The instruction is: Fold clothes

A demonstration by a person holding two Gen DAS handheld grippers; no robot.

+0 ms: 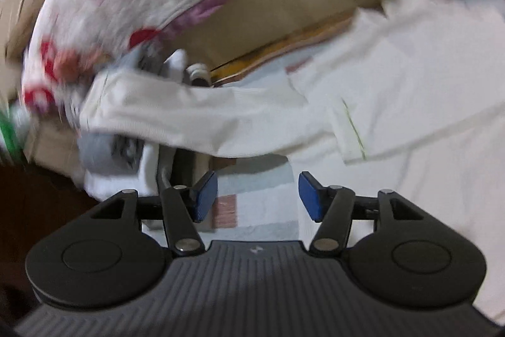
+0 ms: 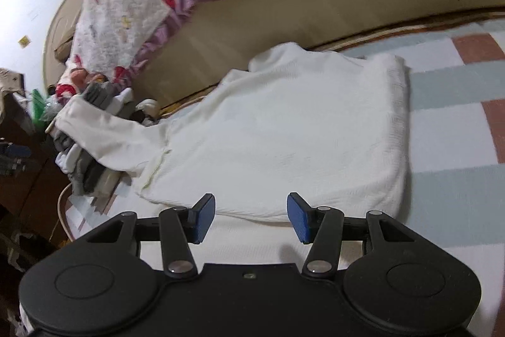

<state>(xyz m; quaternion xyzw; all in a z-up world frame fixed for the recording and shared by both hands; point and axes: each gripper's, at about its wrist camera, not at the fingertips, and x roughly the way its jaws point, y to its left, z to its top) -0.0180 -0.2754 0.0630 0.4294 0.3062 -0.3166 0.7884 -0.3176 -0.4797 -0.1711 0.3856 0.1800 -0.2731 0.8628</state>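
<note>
Looking along the right tool (image 2: 251, 218), we see its 2 blue pads (image 2: 205, 218) spread wide with nothing between them, poised just over the near hem of a cream sweater (image 2: 284, 131). The sweater lies flat on a bed cover (image 2: 448, 122) checked in pale blue, white and brownish-red blocks. Its body is partly folded, with a straight folded edge on the right side of this view. 1 sleeve (image 2: 104, 131) stretches out to the left and rests on a heap of grey and white garments (image 2: 91, 166) at the bed's edge.

Behind the sweater runs a tan padded surface (image 2: 315, 8), and over it hangs a fluffy white blanket (image 2: 132, 5) with red shapes and a purple satin border.

From the left wrist camera, much of the frame is blurred by motion. The left tool (image 1: 258, 196) is also released, its pads (image 1: 311, 196) apart and empty above the checked cover. The sweater (image 1: 410, 90) fills the right half of that view, with the outstretched sleeve (image 1: 176, 112) crossing ahead of the fingers and a second cuff with a thin green stitched line (image 1: 355, 128) folded onto the body.

We can read no words anywhere. The only marks are a small pale emblem (image 1: 254, 250) on the left tool's ribbed housing and a tiny mark (image 2: 249, 275) on the right one, both too small to make out.
</note>
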